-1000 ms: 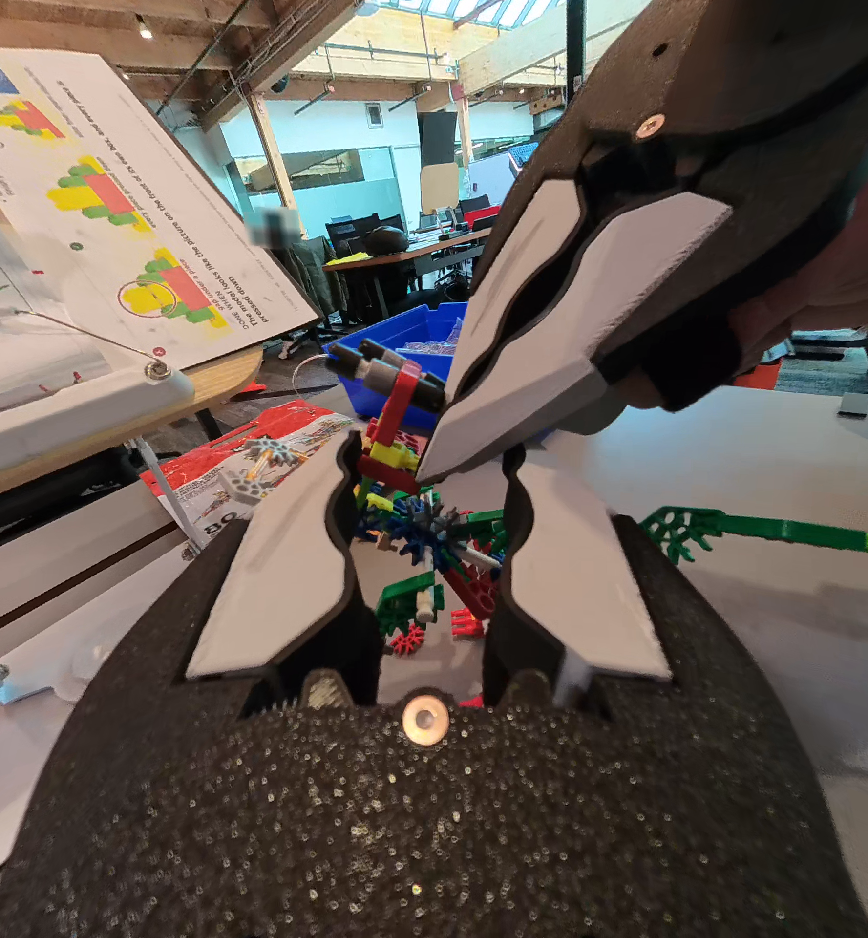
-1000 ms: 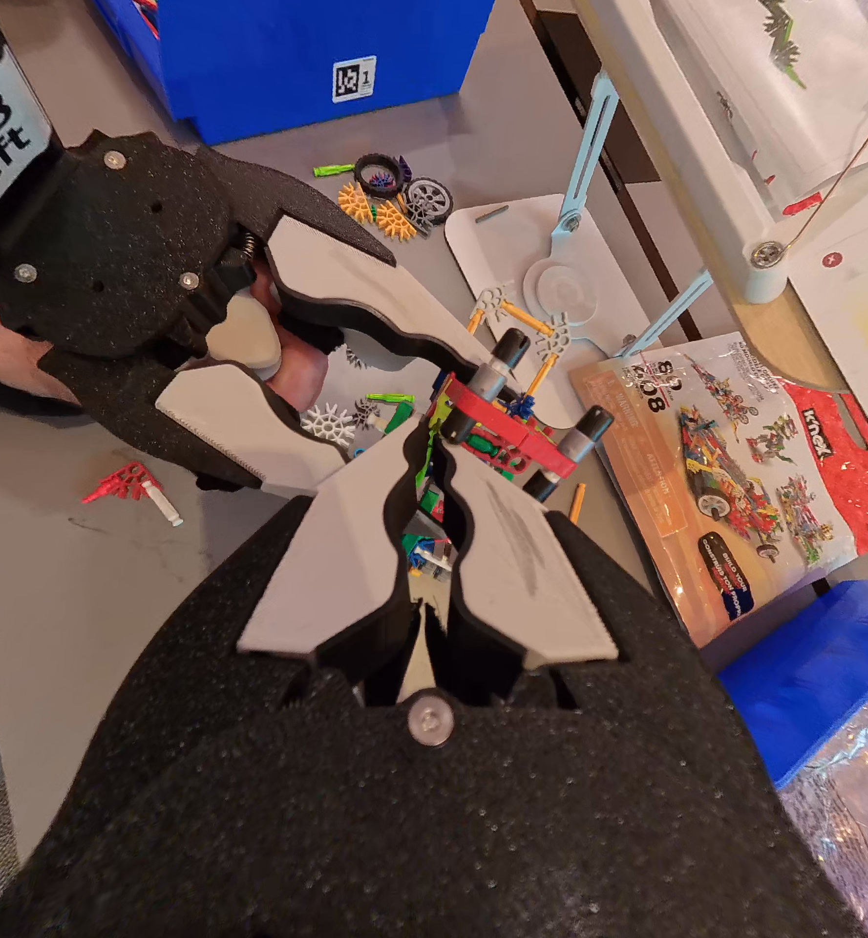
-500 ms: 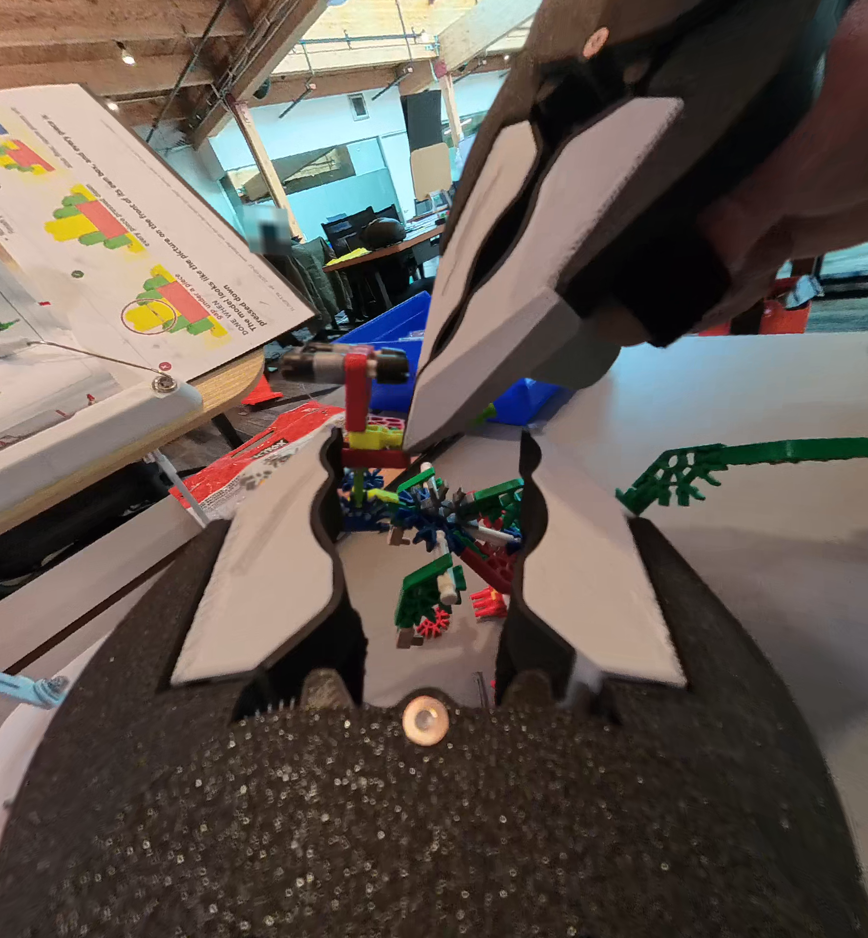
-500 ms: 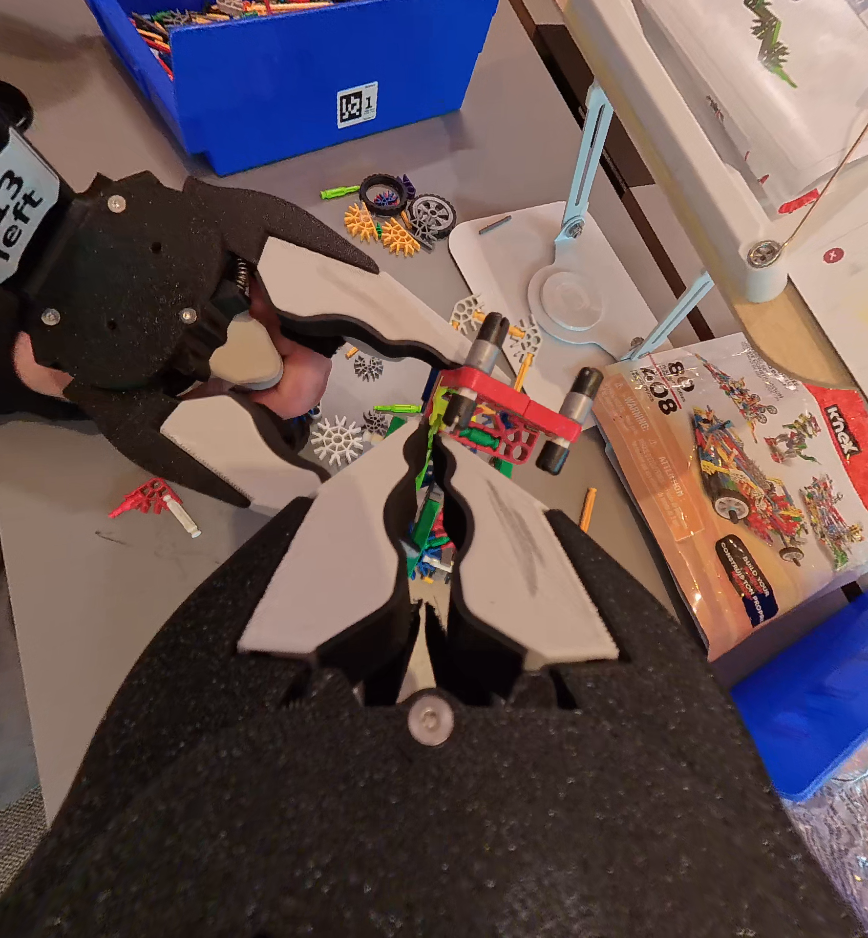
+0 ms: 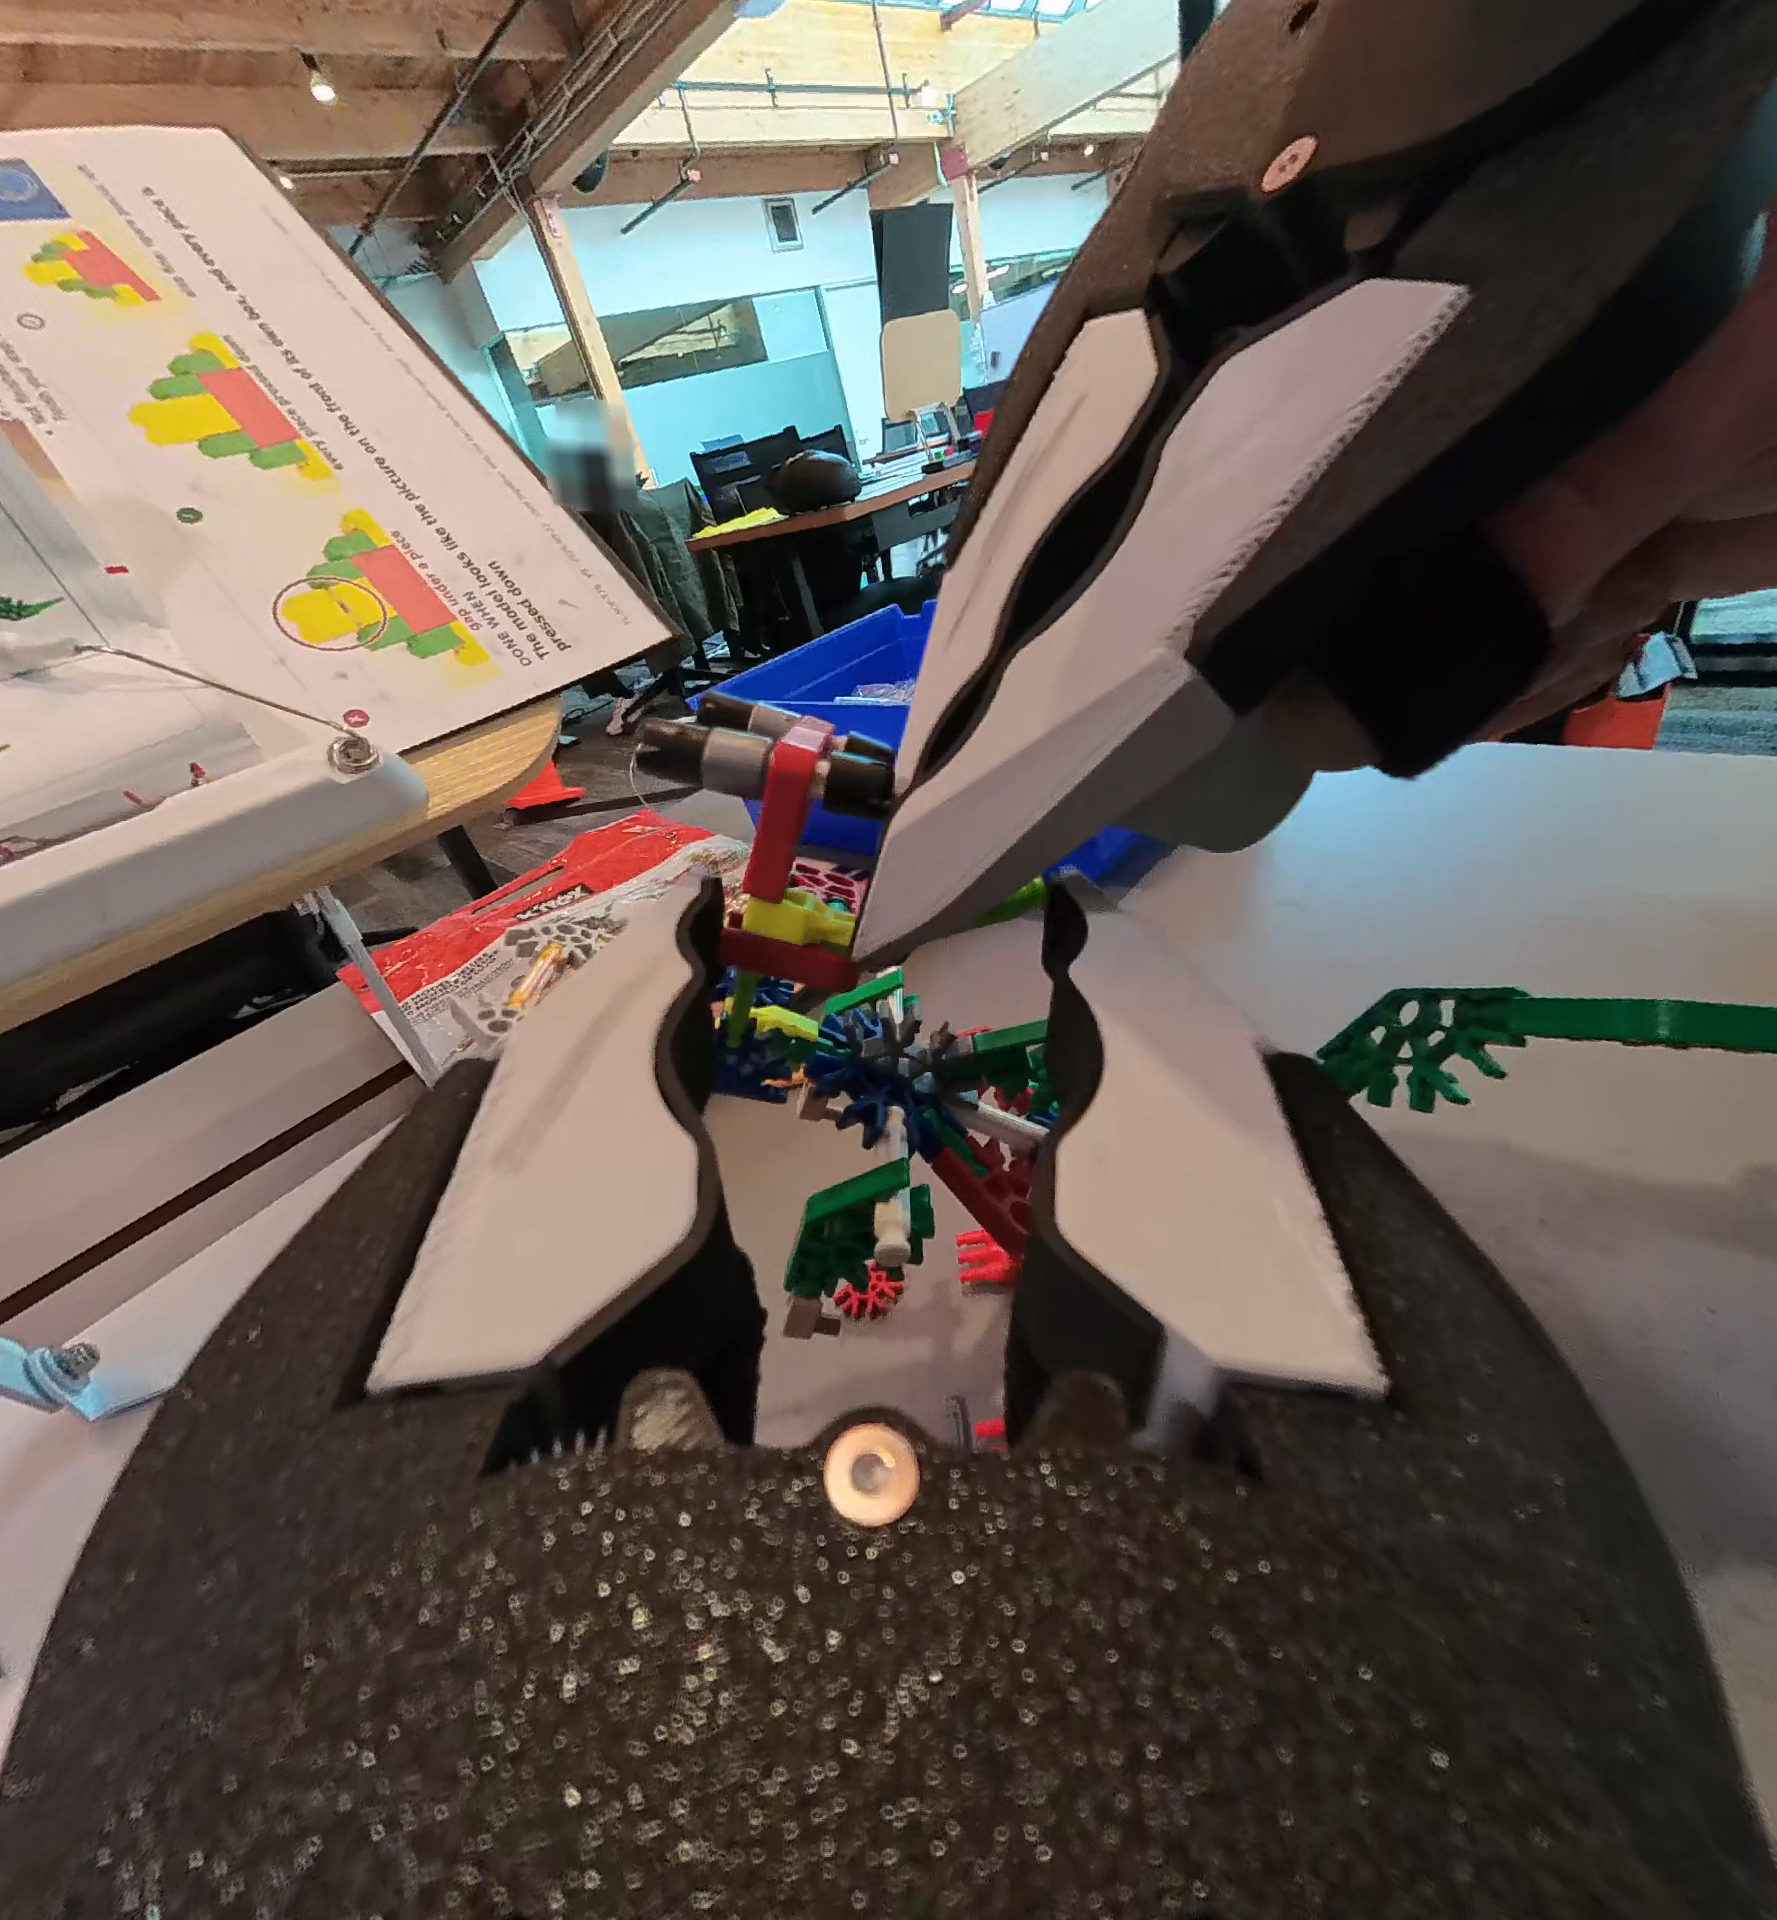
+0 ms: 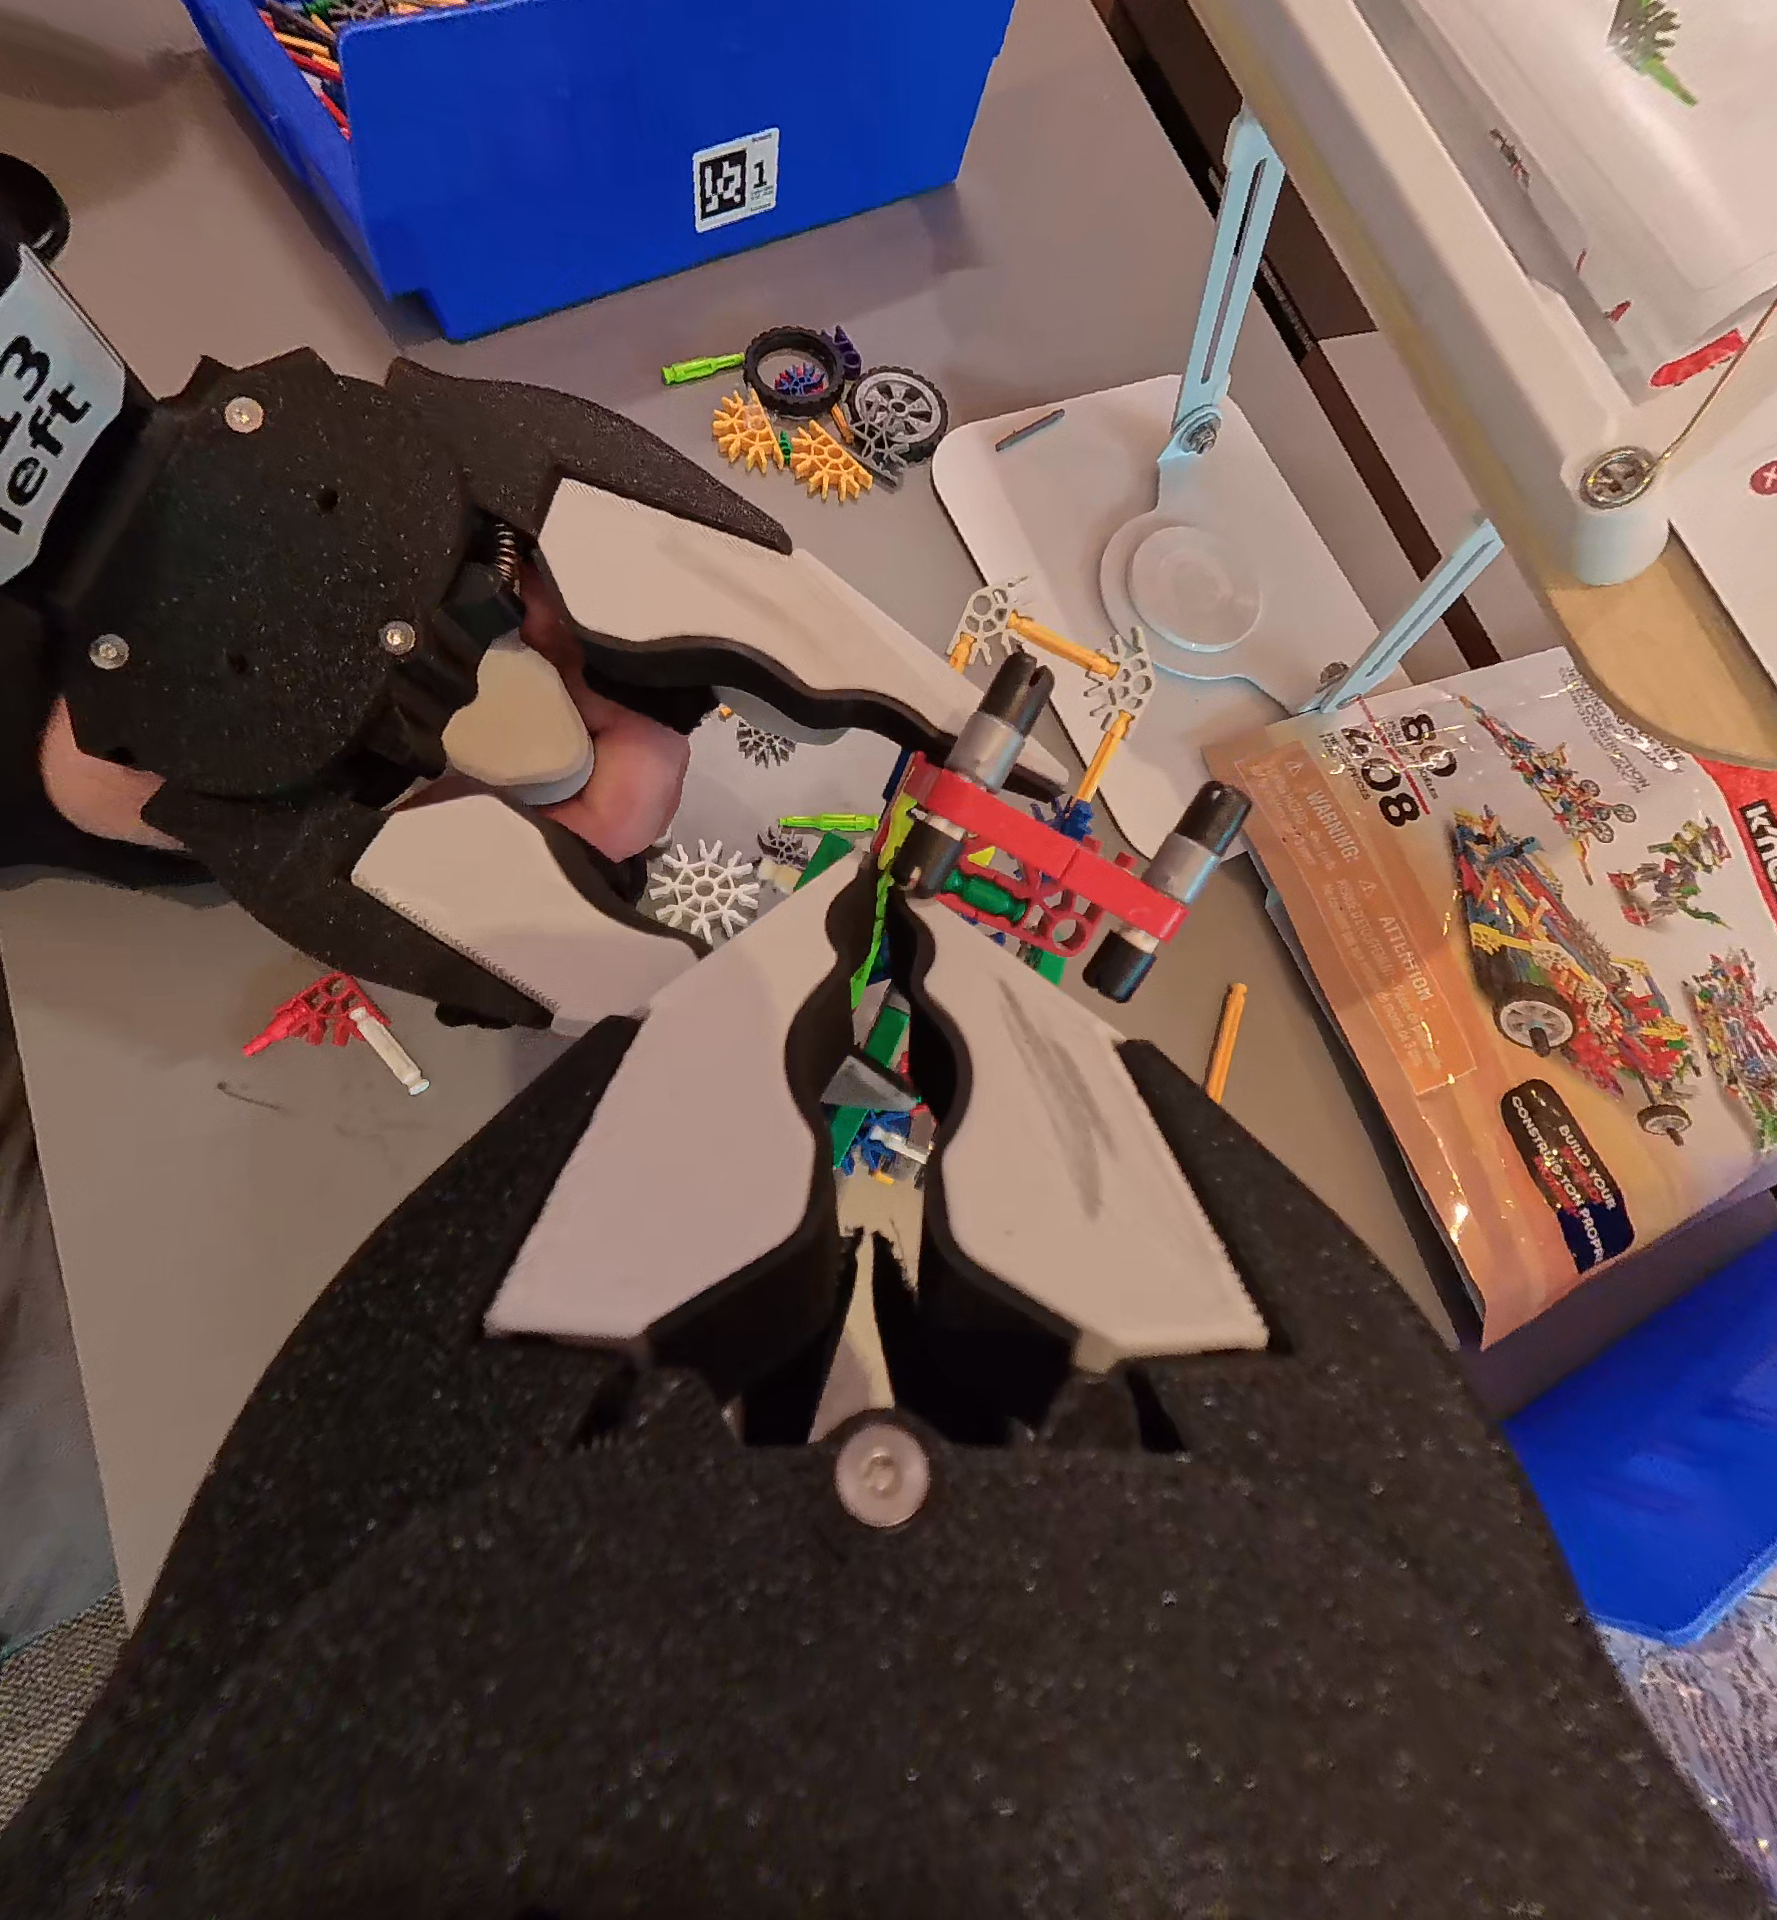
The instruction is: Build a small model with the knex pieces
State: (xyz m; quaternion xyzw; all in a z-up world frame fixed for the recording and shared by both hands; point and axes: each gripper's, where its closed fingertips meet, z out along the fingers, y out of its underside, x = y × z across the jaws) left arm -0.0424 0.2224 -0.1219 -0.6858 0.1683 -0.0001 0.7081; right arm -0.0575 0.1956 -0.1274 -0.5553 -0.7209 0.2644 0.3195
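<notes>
Right, the right gripper (image 6: 879, 912) is pressed together on a lime-green strip of the multicoloured plastic rod-and-connector model (image 6: 1045, 871), pinching it at the fingertips and holding it up off the grey worktop (image 6: 188, 1195). The model sits straight ahead of those tips. Its long red bar runs crosswise to the fingers and carries two grey-and-black cylinders (image 6: 998, 717), one at each end.

Now the left gripper (image 5: 879, 914), coming in from the left side: fingers spread wide and straddling the lower part of the model. The blue spiked connector (image 5: 879, 1075) and the green pieces hang in the gap between them. Its far finger lies right against the nearer cylinder, though I cannot tell if it actually touches. So both grippers are on the model, the right one gripping and the left one only around it.

Loose bits, counted:
- Two wheels (image 6: 894, 407) and two orange snowflake connectors (image 6: 830, 464) lie towards the worktop's far edge, just in front of a blue plastic bin (image 6: 655, 135).
- One white snowflake connector (image 6: 705, 885) lies under the left gripper.
- One red fan connector with a white rod (image 6: 328, 1023) lies towards the left edge.
- One yellow rod (image 6: 1227, 1039) lies beside the printed toy bag (image 6: 1486, 935) at the right edge.
- A second blue bin (image 6: 1694, 1403) shows at the near right corner
</notes>
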